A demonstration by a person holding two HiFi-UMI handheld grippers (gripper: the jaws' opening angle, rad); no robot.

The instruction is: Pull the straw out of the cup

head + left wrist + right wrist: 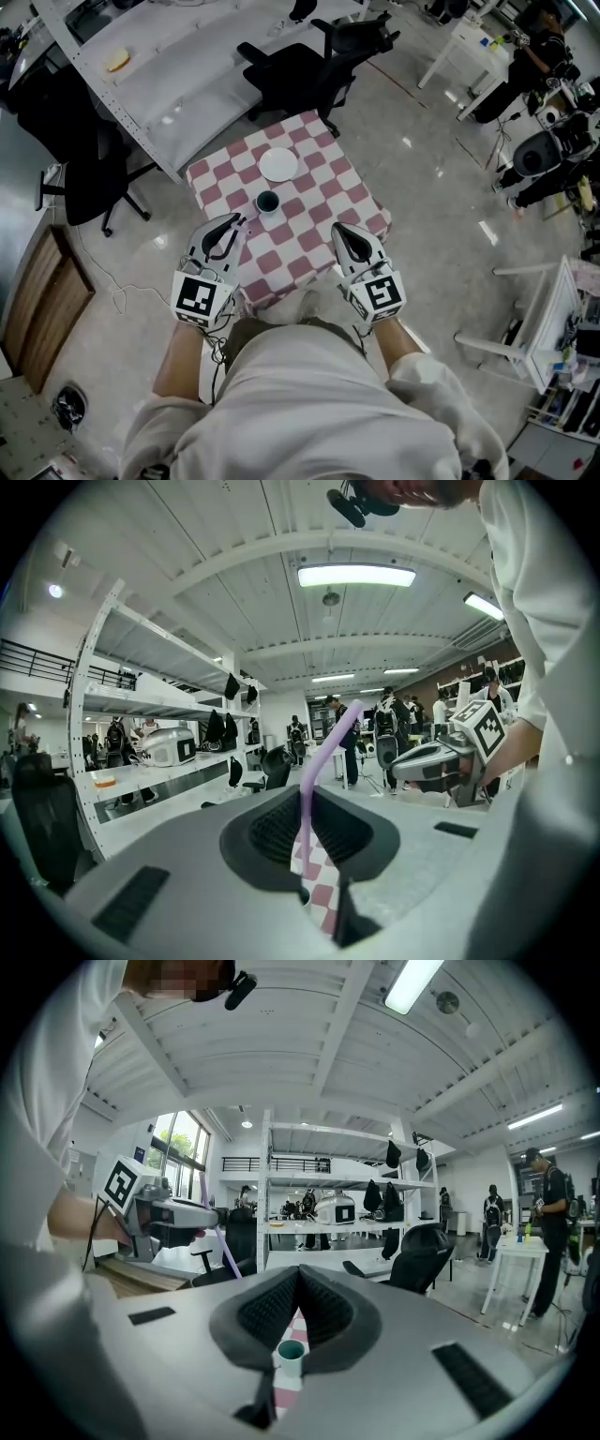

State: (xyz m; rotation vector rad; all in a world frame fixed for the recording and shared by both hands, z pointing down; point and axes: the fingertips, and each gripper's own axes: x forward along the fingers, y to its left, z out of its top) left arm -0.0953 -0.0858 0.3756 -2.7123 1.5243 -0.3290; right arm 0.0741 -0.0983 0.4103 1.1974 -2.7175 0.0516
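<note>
A purple bent straw [317, 761] stands upright between the jaws of my left gripper [307, 808], which is shut on it; its bent top leans right. The right gripper view shows the same straw [228, 1255] hanging below the left gripper [173, 1222], clear of the table. The small teal cup [267, 202] stands on the checkered table [319, 211], ahead of both grippers, with no straw showing in it. Through the right gripper's jaws the cup [290, 1354] appears small and apart. My right gripper [298, 1283] is shut with nothing held, near the table's front edge [354, 246].
A white plate [278, 165] lies on the cloth behind the cup. A black office chair [300, 70] stands beyond the table, and white shelving [141, 84] runs along the left. People stand in the background.
</note>
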